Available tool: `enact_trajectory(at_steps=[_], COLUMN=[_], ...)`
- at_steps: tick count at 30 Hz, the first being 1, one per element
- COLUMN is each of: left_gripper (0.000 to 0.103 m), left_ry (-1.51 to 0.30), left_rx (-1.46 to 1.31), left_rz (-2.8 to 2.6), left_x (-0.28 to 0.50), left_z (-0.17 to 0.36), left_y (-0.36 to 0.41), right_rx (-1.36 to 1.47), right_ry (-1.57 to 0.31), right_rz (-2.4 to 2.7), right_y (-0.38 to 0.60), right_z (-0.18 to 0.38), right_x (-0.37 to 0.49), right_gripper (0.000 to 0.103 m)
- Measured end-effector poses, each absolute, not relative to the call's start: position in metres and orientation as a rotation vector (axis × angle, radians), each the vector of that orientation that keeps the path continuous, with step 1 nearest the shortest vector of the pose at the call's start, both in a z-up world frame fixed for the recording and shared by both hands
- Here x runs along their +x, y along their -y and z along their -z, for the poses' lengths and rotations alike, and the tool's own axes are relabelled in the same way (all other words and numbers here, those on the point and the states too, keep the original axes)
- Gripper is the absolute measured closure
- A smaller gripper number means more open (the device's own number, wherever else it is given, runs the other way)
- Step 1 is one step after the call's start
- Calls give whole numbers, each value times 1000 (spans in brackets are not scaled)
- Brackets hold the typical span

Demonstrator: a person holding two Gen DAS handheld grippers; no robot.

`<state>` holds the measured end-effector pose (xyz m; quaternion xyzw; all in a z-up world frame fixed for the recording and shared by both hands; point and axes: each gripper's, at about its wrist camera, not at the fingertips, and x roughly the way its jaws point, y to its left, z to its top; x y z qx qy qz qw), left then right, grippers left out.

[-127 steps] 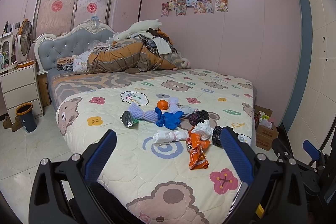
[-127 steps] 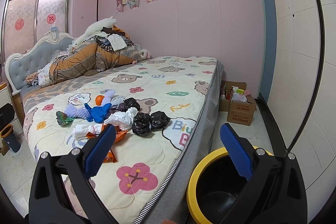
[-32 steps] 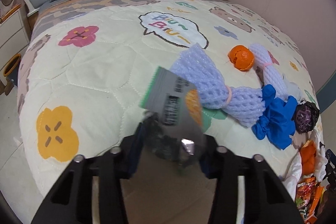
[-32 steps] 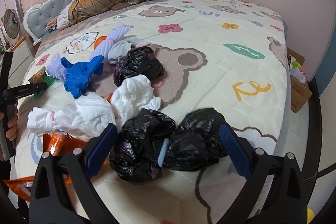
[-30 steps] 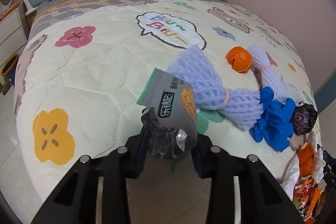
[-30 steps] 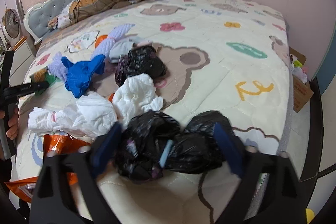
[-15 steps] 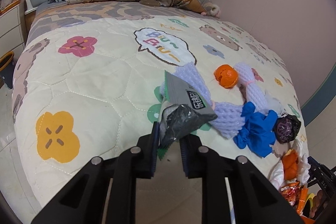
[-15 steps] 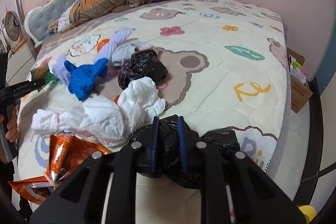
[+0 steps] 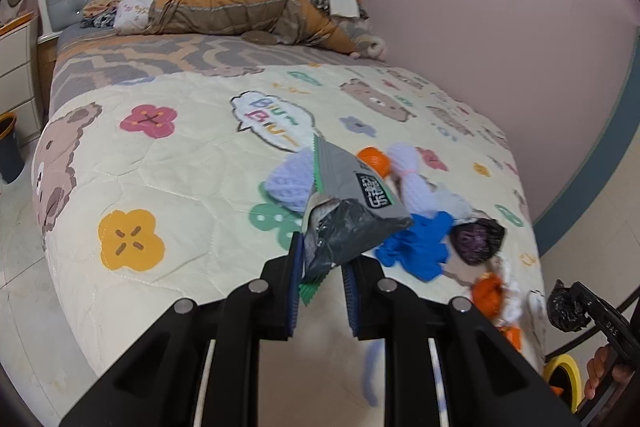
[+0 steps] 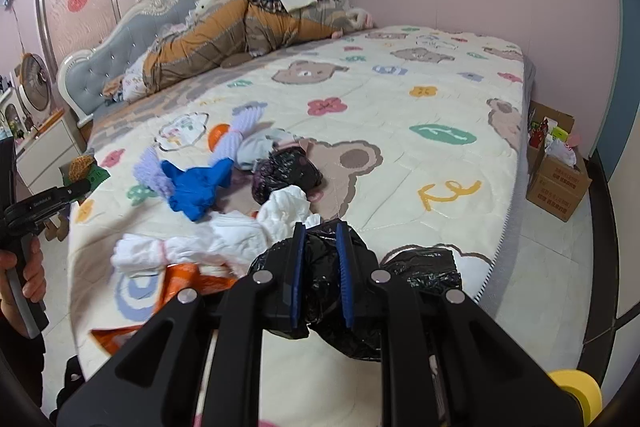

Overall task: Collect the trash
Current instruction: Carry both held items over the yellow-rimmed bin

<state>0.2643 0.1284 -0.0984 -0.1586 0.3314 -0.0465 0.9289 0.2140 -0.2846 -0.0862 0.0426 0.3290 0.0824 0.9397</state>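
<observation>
The left gripper (image 9: 320,267) is pinching a grey snack wrapper (image 9: 348,199) clear of the quilt (image 9: 188,163), while the right gripper (image 10: 320,259) is clamping a black bag (image 10: 320,279) above the bed's edge, apparently bound for the yellow-rimmed bin (image 10: 576,393).

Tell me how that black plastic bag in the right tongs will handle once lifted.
The black bag looks crumpled and thin, so probably floppy and light. It bulges round the right tongs, so likely squashes rather than slips. Loose folds may dangle.
</observation>
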Motion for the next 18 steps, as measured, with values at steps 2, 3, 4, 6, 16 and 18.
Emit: enact_trajectory(at_steps=[2,3,4,6,16,18], left_gripper=[86,86,86,86,86,86], left_ry=[-664,-655,-648,-635,-608,-612], left_rx=[-312,-305,-299,-288,-190,-172], left_rz=[131,147,167,209,380,410], left_x=[252,246,241,229,177,168], left_z=[90,86,83,75,52,51], left_y=[-117,-111,-105,-91,-23,-9], right_rx=[99,105,106,107,118,118], right_ry=[-662,-653,-646,-626,-573,-560], right_rz=[-176,-179,-178,-172,-136,-126], right_y=[287,289,290,294,323,330], right_z=[78,73,69,61,31,26], right_x=[201,191,185,168,96,83], right_gripper=[88,88,88,88,88,88])
